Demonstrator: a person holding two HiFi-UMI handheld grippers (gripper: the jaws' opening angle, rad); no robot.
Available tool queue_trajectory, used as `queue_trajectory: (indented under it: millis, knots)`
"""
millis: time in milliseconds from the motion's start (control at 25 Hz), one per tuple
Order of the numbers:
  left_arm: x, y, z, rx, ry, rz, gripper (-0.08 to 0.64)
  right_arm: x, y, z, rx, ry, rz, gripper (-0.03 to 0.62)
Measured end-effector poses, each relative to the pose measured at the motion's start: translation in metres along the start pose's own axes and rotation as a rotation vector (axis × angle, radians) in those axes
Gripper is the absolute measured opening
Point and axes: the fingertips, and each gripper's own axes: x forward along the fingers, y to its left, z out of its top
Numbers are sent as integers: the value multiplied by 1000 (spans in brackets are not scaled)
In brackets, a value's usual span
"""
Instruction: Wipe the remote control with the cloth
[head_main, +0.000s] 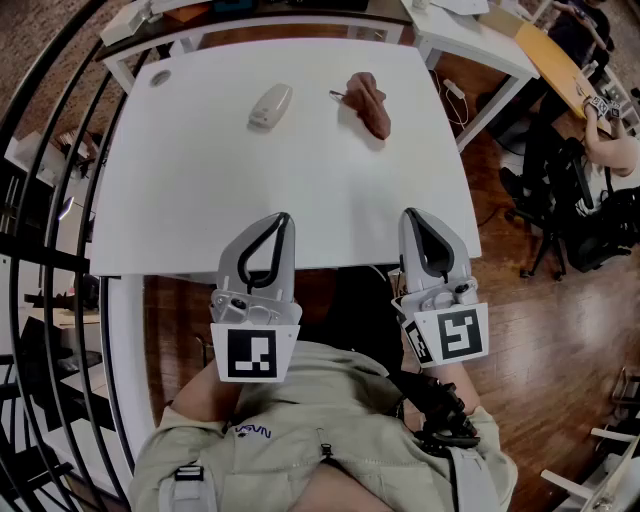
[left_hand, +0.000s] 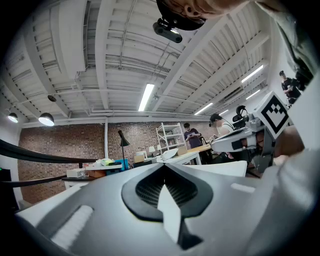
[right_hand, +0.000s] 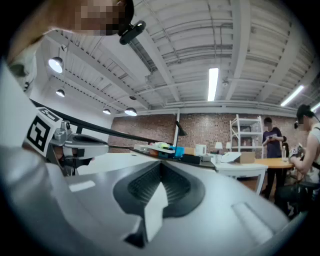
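Observation:
On the white table (head_main: 200, 190), a pale oval remote control (head_main: 270, 105) lies at the far side, left of centre. A crumpled reddish-brown cloth (head_main: 369, 102) lies to its right. My left gripper (head_main: 283, 218) hangs over the table's near edge, shut and empty. My right gripper (head_main: 411, 214) sits at the near right edge, also shut with nothing in it. Both are well short of the remote and the cloth. In the left gripper view the jaws (left_hand: 164, 167) meet at their tips; the right gripper view shows the same closed tips (right_hand: 161, 165).
A black curved railing (head_main: 50, 150) runs along the left. A second white desk (head_main: 480, 40) stands at the far right, with a seated person (head_main: 610, 140) and office chairs (head_main: 560, 210) on the wooden floor. A small round grommet (head_main: 160, 77) marks the table's far left corner.

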Motion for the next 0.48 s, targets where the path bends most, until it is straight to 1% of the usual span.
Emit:
queue_trajectory:
  millis: [80,160,360,480]
  knots:
    - [3,1,0,36,9,-12,5,5,-1,2,-13,-6,2,2]
    - [5,3,4,51,1,-16,5,8,-3,5,-26,-10,2,2]
    - [23,13,15,32,-22,-15,5,21,-14,20,-72,-29,7,2]
    - [38,22,19,25,-8,-30,8,33,-23,29,-95,-33,3,2]
